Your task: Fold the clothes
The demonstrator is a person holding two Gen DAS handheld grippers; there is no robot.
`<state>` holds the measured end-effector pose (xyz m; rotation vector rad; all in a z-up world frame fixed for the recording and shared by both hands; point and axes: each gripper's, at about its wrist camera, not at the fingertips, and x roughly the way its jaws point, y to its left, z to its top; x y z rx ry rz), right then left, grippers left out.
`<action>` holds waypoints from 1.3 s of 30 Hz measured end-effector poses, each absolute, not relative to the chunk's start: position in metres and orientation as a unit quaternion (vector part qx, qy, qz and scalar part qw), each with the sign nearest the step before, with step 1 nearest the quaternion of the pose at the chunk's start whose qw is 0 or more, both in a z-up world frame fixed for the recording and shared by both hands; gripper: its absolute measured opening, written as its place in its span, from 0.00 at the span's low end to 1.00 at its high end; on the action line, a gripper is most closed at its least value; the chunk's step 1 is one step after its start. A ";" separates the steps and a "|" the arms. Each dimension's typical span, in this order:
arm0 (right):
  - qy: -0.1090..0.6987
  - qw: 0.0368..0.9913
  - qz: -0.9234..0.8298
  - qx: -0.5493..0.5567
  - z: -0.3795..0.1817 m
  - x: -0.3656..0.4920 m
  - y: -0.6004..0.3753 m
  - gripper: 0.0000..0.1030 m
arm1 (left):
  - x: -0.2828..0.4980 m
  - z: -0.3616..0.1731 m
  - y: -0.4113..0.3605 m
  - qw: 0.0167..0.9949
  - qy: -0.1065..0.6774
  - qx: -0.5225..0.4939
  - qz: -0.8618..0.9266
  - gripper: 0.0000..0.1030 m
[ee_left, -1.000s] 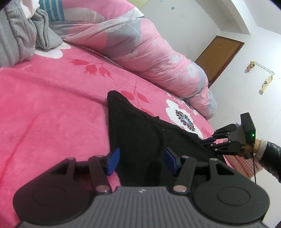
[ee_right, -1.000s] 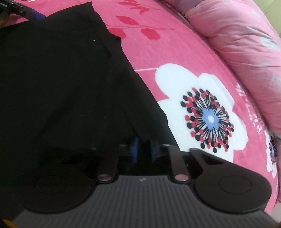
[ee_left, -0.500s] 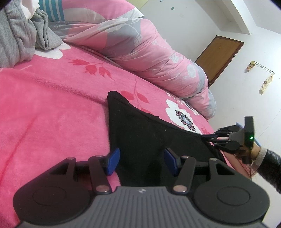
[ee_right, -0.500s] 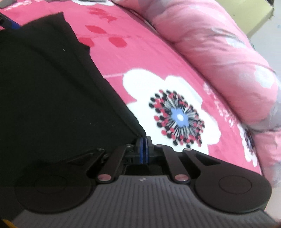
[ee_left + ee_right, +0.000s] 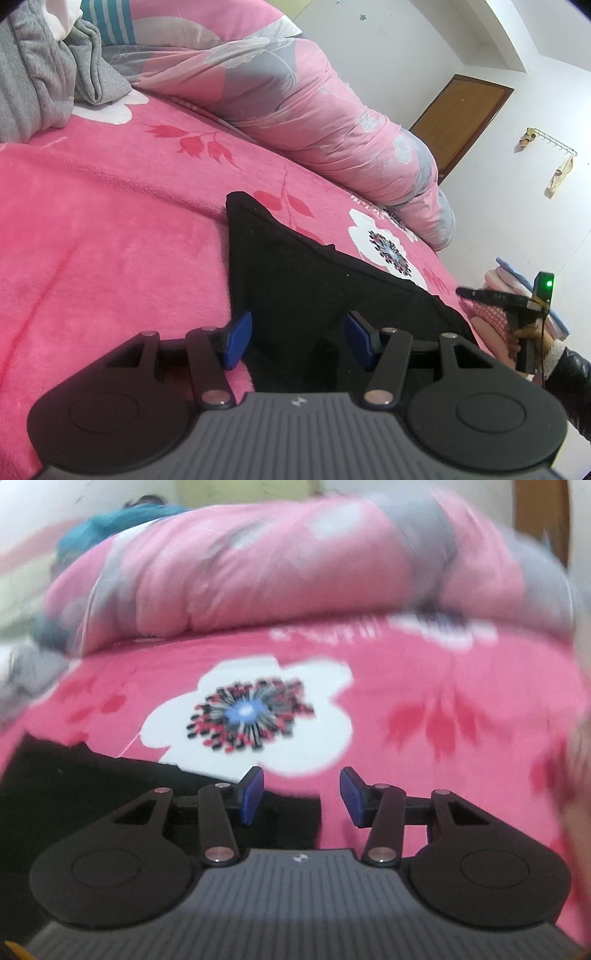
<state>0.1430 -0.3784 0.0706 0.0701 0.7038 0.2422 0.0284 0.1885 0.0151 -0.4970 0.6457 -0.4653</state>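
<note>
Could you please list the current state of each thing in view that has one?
black garment: lying flat on the bed, unheld.
left gripper: open over the garment's edge.
right gripper: jaws opening, nothing between them.
pink quilt: bunched.
grey clothing: crumpled.
door: closed.

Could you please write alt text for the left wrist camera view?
The left gripper, jaws open, hovers over a black garment lying on a pink floral blanket. The right gripper is at the bed's right edge; a rolled pink duvet lies behind.
</note>
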 end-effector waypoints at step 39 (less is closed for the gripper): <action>0.303 0.949 0.074 0.051 0.097 -0.027 -0.389 0.16 | -0.002 0.056 0.181 0.917 0.308 -0.174 -0.183 0.56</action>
